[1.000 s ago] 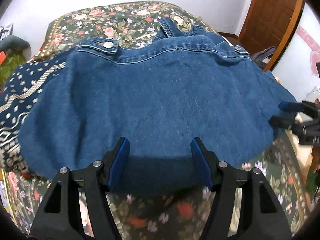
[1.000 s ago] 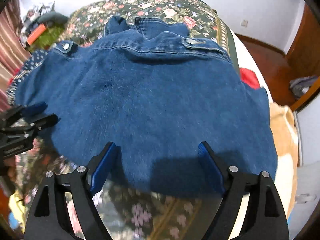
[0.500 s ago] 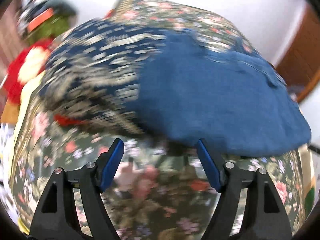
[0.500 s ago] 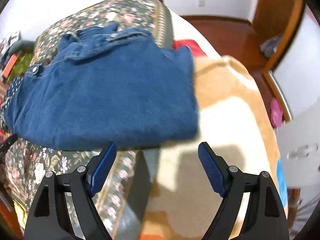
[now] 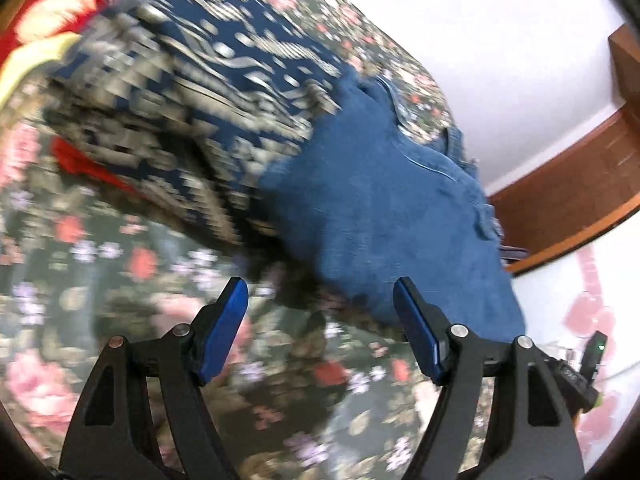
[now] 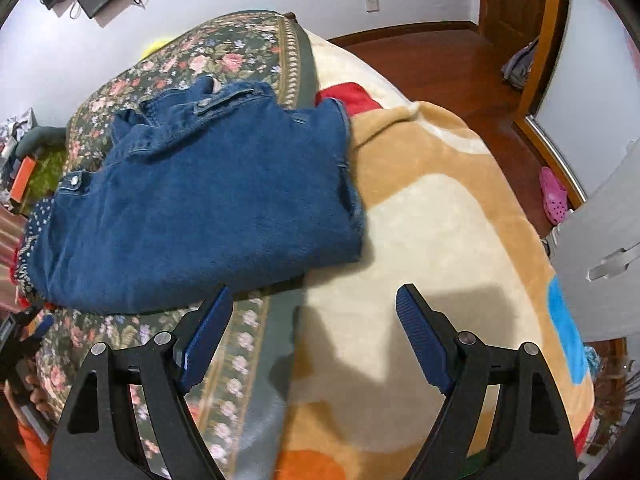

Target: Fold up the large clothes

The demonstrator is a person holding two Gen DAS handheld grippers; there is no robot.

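A folded blue denim jacket [image 6: 208, 208] lies on the floral bedspread [image 6: 240, 364], its collar towards the far wall. It also shows in the left wrist view [image 5: 380, 216], blurred, to the upper right. My left gripper [image 5: 320, 312] is open and empty, hovering over the floral bedspread [image 5: 168, 320] just off the jacket's near left edge. My right gripper [image 6: 314, 312] is open and empty, just off the jacket's near right corner, over the seam between bedspread and blanket.
A navy patterned cloth [image 5: 208, 80] lies left of the jacket, over something red [image 5: 76, 160]. A tan and cream blanket [image 6: 440, 240] covers the bed's right side. A wooden floor [image 6: 440, 64], a door and a pink shoe [image 6: 554, 196] lie beyond.
Both grippers have drawn back off the jacket and swung outwards: the left to the jacket's left side, the right to its right side. Both stayed open. The jacket lies still.
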